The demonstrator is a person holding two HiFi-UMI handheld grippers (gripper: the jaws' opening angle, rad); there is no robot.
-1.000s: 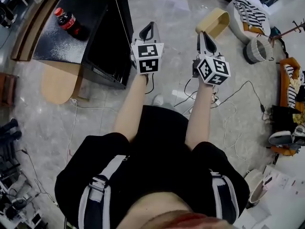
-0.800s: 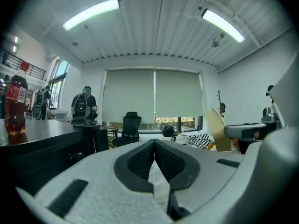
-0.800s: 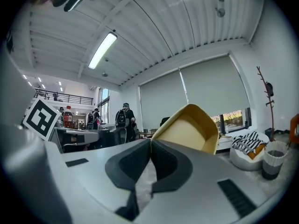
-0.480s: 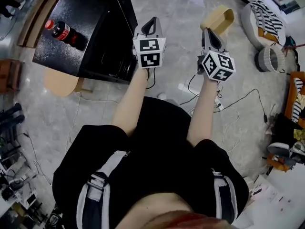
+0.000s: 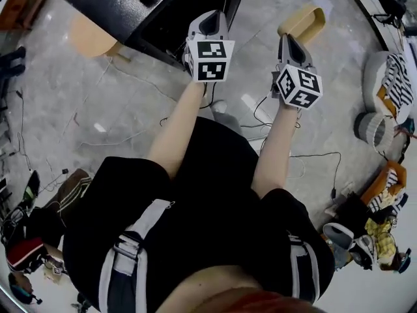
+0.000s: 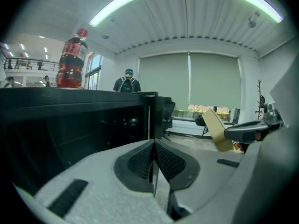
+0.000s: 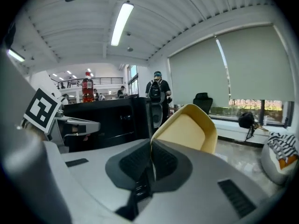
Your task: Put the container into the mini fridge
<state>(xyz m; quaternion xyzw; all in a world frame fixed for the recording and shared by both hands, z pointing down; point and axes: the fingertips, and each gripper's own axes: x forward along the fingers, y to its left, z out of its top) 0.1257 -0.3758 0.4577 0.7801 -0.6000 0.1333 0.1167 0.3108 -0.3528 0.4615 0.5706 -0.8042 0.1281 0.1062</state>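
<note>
Container (image 7: 187,132) — a shallow tan tub with rounded corners — is in our right gripper (image 7: 150,146). Its fingers (image 7: 164,162) are pressed together on the tub's near wall, so the tub stands out past the tips, tilted, with its hollow towards that gripper's camera. We hold it in the air above the floor (image 5: 98,109), level with our left gripper (image 5: 210,19) and to its right, and it touches nothing but the fingers. The left gripper's fingers (image 6: 140,162) are closed against each other with nothing between them. The mini fridge (image 5: 163,8) stands on the floor ahead and to our left, a black box with a cola bottle (image 6: 70,62) upright on its top. The left gripper looks at its dark front from close by, while the container is off past its right-hand edge, apart from it. We judge the pickup done and the carry in hand — what is left is to bring the tub across to the fridge's front, pass it inside, set it down there and let go. Whether the door stands open wide enough we cannot tell. The front looks dark and hollow from above, and a vertical edge shows in the left gripper view, but that could be door or frame. If it needs swinging wider, the empty left gripper is the one placed for it.
</note>
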